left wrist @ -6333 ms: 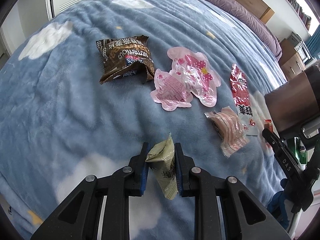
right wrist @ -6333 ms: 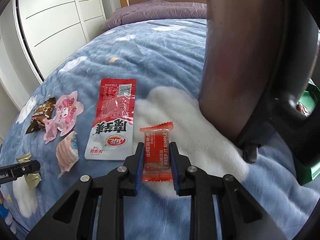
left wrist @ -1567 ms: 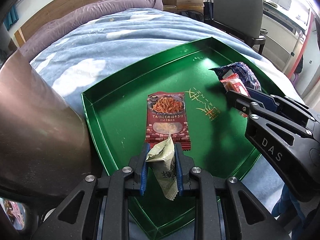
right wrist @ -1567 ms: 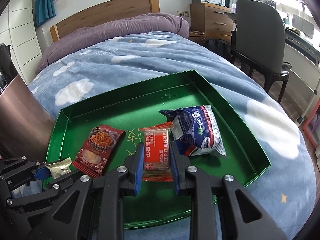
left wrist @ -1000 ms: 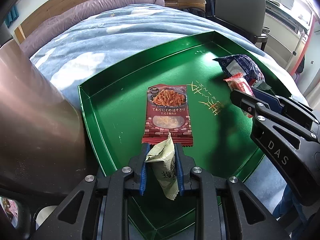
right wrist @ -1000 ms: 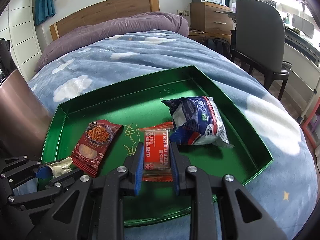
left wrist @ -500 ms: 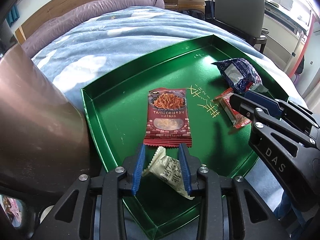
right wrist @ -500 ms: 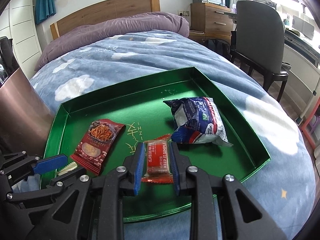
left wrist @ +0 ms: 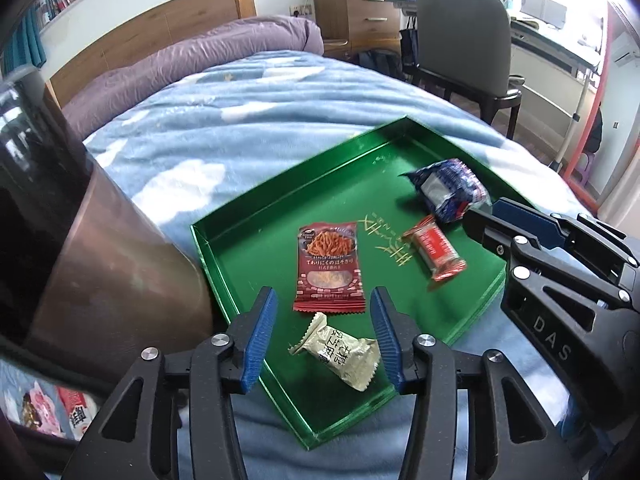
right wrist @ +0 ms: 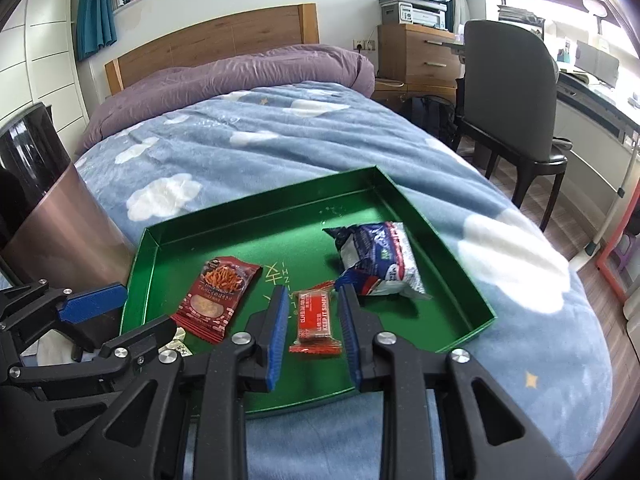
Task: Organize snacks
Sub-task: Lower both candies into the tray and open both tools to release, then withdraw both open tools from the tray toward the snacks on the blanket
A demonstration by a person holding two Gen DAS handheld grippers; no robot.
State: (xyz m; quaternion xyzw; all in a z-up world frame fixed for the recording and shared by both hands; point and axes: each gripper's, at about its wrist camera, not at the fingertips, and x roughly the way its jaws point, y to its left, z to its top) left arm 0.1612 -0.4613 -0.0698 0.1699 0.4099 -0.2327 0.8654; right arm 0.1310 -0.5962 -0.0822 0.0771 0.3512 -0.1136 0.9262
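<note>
Left hand-held gripper (left wrist: 322,334) opening, empty, over crinkled, seemingly beige snack packet (left wrist: 340,354).

One green tray (left wrist: 248,216) lies on the bed. Four snack packs lie in it: one dark red pack (left wrist: 329,267), one small red pack (left wrist: 434,249), one blue-and-white bag (left wrist: 446,190) and one beige pack (left wrist: 340,352). Two grippers show, each with two blue-padded fingers (left wrist: 256,340). One chair (right wrist: 508,92) stands beside the bed.
</note>
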